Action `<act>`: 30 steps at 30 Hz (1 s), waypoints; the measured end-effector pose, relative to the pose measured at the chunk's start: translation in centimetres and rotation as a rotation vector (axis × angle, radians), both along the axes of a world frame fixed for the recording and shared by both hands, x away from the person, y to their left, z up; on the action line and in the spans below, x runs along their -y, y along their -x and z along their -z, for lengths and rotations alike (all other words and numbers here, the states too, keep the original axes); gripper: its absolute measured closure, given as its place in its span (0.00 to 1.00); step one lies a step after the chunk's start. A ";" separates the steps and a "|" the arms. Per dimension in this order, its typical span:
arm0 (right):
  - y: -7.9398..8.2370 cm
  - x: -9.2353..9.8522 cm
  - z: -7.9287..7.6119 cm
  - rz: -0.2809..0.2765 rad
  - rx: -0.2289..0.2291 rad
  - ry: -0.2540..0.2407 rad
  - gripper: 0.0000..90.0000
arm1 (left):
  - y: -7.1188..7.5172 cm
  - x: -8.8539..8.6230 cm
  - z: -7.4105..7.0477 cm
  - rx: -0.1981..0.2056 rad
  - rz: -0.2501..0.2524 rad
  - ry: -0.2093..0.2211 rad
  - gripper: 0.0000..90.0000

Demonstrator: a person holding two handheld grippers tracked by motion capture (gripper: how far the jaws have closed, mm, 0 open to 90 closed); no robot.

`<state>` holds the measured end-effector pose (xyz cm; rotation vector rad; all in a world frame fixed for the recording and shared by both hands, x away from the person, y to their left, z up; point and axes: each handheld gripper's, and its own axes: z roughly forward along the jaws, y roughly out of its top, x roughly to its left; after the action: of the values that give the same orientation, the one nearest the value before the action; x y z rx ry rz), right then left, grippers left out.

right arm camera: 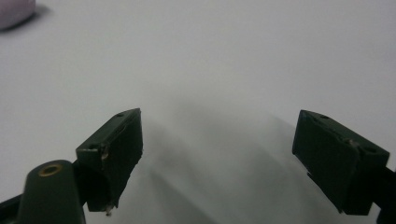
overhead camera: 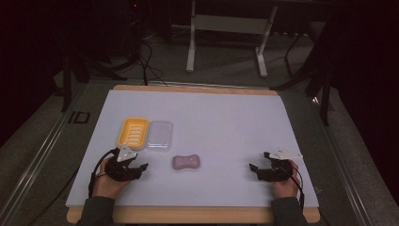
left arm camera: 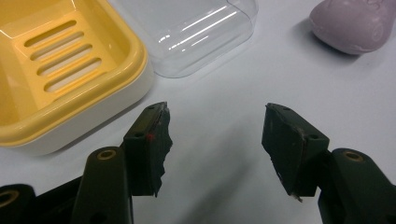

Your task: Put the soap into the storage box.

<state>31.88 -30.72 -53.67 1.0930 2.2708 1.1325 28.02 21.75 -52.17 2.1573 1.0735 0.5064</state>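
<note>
— Was there any writing or brand you could read?

— Only one mark: pale letters that looked like "ID" [overhead camera: 78,117] on the dark floor strip left of the table. The soap and both dish parts carried no lettering I could make out.

— Start near. How were the hands placed?

— Both forearms came in from the near edge, sleeves dark. The left hand [overhead camera: 107,184] lay low on the white table [overhead camera: 226,117] near its near-left corner, holding the left gripper [overhead camera: 136,165] roughly level, tips aimed toward the middle. The right hand [overhead camera: 285,184] sat near the near-right corner, and the right gripper [overhead camera: 255,170] pointed left, toward the table's centre.

— And the jaws?

— The left gripper's stood partly apart with bare table between them, gripping nothing. In the right gripper view the right gripper's stood wider apart, also over bare table, empty.

— Where was the soap?

— The pinkish-purple soap bar [overhead camera: 187,162] lay flat between the two grippers, nearer the left one and clear of it.

— Farther out?

— Just beyond the left gripper sat the yellow soap dish [overhead camera: 132,132], slotted tray facing up, close to the gripper's left jaw in the left gripper view. The clear lid [overhead camera: 160,135] lay beside it, right at its edge. Behind the table stood a grey metal frame [overhead camera: 228,28] on the floor.
</note>
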 end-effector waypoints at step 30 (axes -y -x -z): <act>0.5 0.7 -0.2 0.018 0.052 -0.073 0.18 | -0.2 -0.1 -1.2 -0.037 0.062 -0.025 0.48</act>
<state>31.35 -31.47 -53.49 1.0967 2.1917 1.2302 28.18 21.86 -50.93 2.2222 1.0223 0.4550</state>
